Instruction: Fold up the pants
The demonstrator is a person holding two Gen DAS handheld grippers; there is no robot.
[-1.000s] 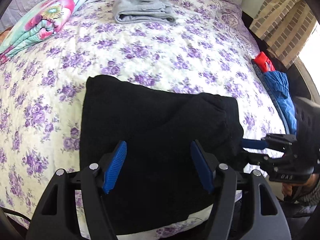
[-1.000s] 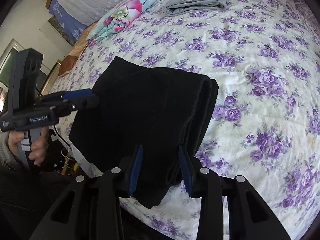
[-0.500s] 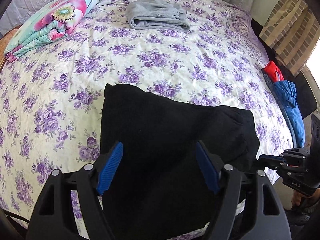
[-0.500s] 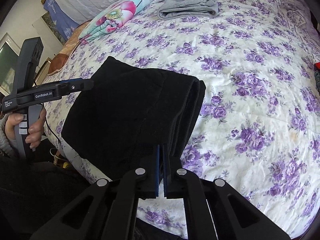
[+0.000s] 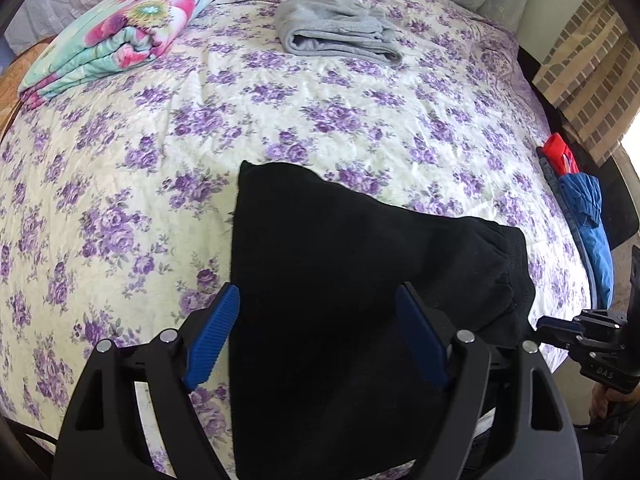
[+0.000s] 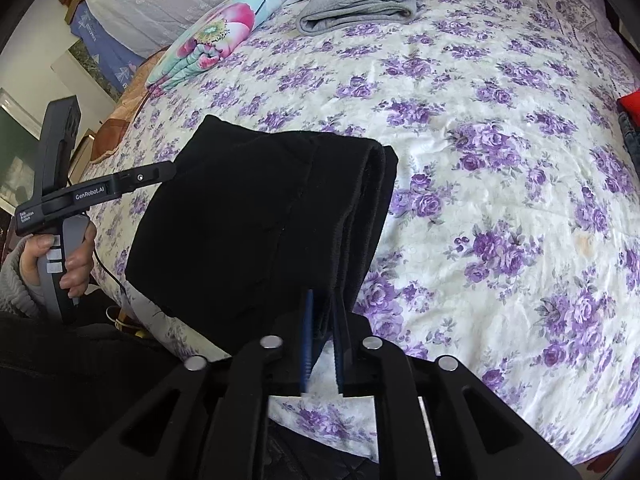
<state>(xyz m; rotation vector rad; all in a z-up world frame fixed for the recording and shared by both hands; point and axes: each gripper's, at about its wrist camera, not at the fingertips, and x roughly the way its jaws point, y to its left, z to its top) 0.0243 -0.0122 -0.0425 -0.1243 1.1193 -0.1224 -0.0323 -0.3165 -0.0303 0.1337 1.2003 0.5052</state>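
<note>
The black pants (image 5: 340,248) lie folded in a thick rectangle at the near edge of the bed, also in the right wrist view (image 6: 260,208). My left gripper (image 5: 318,292) hovers over their near left part, its jaws wide and still opening, the blue pads clear of the cloth. From the right wrist view its fingertip (image 6: 160,170) sits at the pants' left edge. My right gripper (image 6: 323,300) is at the stacked right-hand fold, jaws opening a little, with the cloth's edge between the pad tips and not pressed. It also shows at the right in the left wrist view (image 5: 560,328).
The bed (image 5: 120,160) has a purple flowered cover. A folded grey garment (image 5: 340,36) and a bright flowered quilt (image 5: 120,32) lie at the far side. Red and blue clothes (image 5: 580,208) hang off the right edge. A person's hand (image 6: 76,256) holds the left gripper.
The left gripper drew back toward the near edge and its jaws widened. The right gripper closed fully, then parted again to a narrow gap. The pants stayed put.
</note>
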